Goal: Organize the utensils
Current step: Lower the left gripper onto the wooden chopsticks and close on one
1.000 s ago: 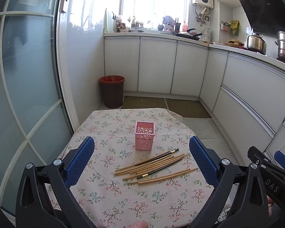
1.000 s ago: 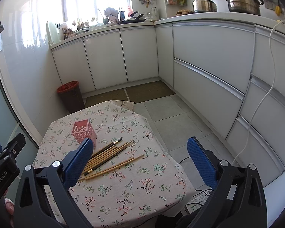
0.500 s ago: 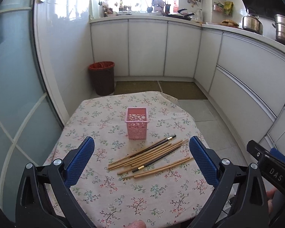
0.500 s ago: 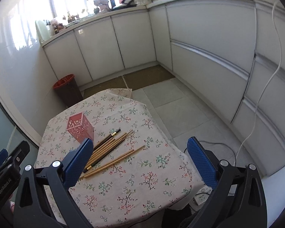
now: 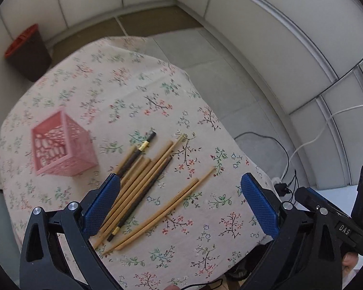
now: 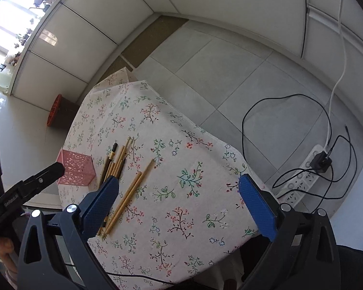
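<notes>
Hovering above the table (image 5: 138, 77), both grippers spread wide, empty. Chopsticks (image 5: 142, 181) lie beside the basket (image 5: 60, 152), long axis diagonal, near ends under my left gripper (image 5: 179, 205); right gripper (image 6: 179, 205) sits farther off.

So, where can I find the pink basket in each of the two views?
Left wrist view: pink basket at middle left, left of the chopsticks.
Right wrist view: pink basket at left edge of the table, left of the chopsticks.
Shared landmark: the red-rimmed bin on the floor.
</notes>
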Action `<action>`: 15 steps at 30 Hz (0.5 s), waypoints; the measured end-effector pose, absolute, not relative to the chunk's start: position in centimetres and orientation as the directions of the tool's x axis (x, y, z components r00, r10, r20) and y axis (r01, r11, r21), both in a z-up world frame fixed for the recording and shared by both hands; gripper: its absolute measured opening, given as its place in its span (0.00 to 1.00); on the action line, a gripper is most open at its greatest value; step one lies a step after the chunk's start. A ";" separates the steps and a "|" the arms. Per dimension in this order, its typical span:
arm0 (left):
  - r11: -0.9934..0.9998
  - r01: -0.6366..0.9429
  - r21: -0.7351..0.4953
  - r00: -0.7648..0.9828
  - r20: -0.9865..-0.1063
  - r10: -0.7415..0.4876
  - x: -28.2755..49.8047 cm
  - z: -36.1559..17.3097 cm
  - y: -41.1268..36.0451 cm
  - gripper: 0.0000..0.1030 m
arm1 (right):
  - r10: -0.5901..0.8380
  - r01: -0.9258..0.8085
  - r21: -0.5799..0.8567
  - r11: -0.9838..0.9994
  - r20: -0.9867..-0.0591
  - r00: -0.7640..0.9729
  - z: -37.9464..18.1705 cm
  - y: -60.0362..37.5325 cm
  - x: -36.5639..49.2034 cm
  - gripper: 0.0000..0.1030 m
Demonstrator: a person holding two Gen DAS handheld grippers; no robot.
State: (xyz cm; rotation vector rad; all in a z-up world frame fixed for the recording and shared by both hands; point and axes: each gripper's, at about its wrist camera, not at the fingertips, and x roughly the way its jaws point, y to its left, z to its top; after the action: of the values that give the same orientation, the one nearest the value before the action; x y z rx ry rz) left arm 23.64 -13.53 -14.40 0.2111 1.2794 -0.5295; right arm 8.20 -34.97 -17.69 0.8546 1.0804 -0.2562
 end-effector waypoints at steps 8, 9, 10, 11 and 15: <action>0.772 0.629 -0.088 0.053 -0.986 -0.155 27.3 -21.5 -18.9 0.58 | 0.328 0.644 0.548 0.534 -0.836 0.441 -20.6 -37.3 8.4 0.94; 0.757 0.651 -0.061 0.061 -0.989 -0.132 27.5 -21.9 -19.4 0.55 | 0.339 0.644 0.554 0.528 -0.833 0.438 -20.8 -37.3 8.5 0.94; 0.741 0.670 -0.039 0.067 -0.991 -0.113 27.6 -22.2 -19.8 0.49 | 0.348 0.647 0.558 0.520 -0.830 0.436 -20.9 -37.3 8.6 0.94; 0.726 0.688 -0.026 0.067 -0.993 -0.099 27.6 -22.5 -20.1 0.45 | 0.357 0.650 0.561 0.512 -0.827 0.434 -21.1 -37.3 8.6 0.94; 0.676 0.737 0.012 0.067 -0.996 -0.055 28.3 -23.9 -21.2 0.37 | 0.396 0.656 0.575 0.490 -0.817 0.420 -21.9 -37.0 9.0 0.94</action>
State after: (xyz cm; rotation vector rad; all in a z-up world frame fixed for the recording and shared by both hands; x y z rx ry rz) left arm 28.30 -21.24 -23.87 0.6210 1.3873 -0.6585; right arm 9.00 -37.04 -21.89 1.1132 1.1899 -0.2135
